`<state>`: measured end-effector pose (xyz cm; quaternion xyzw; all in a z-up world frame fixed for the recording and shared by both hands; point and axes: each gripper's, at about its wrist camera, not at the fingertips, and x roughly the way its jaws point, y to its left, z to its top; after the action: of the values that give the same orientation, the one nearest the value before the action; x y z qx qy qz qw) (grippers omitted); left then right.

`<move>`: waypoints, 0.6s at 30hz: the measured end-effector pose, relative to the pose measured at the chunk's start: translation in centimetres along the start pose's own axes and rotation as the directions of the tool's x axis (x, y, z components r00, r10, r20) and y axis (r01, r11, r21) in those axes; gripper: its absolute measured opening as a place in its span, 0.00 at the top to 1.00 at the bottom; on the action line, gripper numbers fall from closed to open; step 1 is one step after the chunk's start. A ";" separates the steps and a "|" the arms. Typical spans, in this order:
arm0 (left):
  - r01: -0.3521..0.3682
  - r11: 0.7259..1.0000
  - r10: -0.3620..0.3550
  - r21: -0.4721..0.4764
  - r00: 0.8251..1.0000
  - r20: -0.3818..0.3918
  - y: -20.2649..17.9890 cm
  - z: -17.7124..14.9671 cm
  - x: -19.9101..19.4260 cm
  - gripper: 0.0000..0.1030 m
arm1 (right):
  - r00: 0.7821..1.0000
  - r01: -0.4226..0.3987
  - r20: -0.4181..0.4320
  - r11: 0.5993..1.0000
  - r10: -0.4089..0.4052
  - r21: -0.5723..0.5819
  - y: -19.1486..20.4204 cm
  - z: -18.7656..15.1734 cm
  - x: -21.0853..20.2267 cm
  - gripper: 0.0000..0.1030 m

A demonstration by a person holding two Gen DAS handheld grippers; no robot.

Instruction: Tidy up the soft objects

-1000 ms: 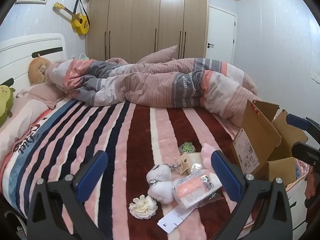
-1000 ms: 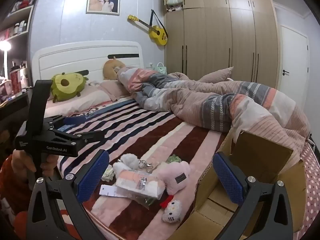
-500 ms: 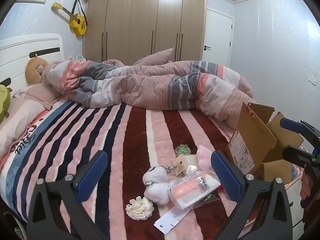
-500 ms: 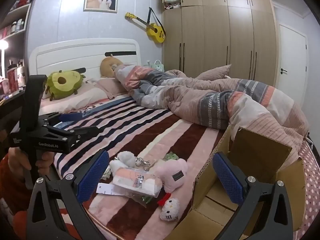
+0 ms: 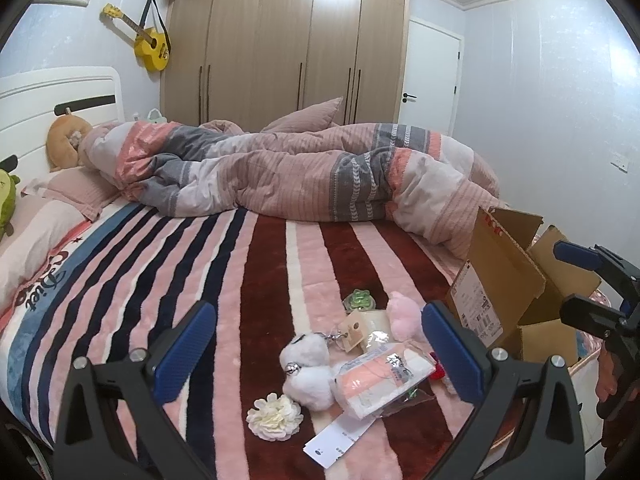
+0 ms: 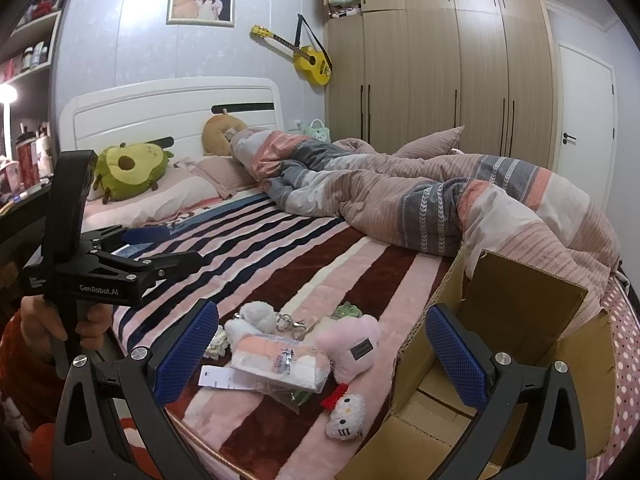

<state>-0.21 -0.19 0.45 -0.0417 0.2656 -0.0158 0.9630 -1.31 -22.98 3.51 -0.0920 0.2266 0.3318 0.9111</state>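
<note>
A pile of soft things lies on the striped blanket near the bed's front edge: a white plush keychain (image 5: 306, 372), a wrapped pink-and-white towel pack (image 5: 382, 378), a pink plush (image 6: 352, 346), a cream fabric flower (image 5: 274, 420), a green toy (image 5: 360, 300) and a Hello Kitty head (image 6: 346, 416). An open cardboard box (image 6: 520, 344) stands to their right. My left gripper (image 5: 320, 352) is open and empty above the pile. My right gripper (image 6: 324, 352) is open and empty between pile and box.
A rumpled striped duvet (image 5: 320, 172) covers the far half of the bed. An avocado plush (image 6: 128, 170) and pillows lie by the headboard. A wardrobe (image 5: 288, 40) and a door (image 5: 432, 76) stand behind. A paper tag (image 5: 340, 438) lies by the pile.
Both grippers have drifted slightly; the left view shifted so the pile and box sit a little further left. Nothing was taken hold of.
</note>
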 end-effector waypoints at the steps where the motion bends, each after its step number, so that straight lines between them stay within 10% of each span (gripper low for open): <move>1: 0.002 1.000 -0.002 0.000 1.000 0.002 0.0 0.0 0.0 0.00 | 1.000 0.001 0.000 1.000 -0.001 -0.001 0.1 0.0 0.0 0.00; 18: 0.010 1.000 -0.010 0.000 1.000 0.022 0.1 0.0 -0.6 0.00 | 1.000 0.000 0.008 1.000 0.000 0.008 0.1 -0.2 -0.3 0.00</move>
<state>-0.75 -0.08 0.78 -0.0430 0.2548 -0.0201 0.9658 -1.59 -23.13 3.50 -0.0872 0.2244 0.3311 0.9124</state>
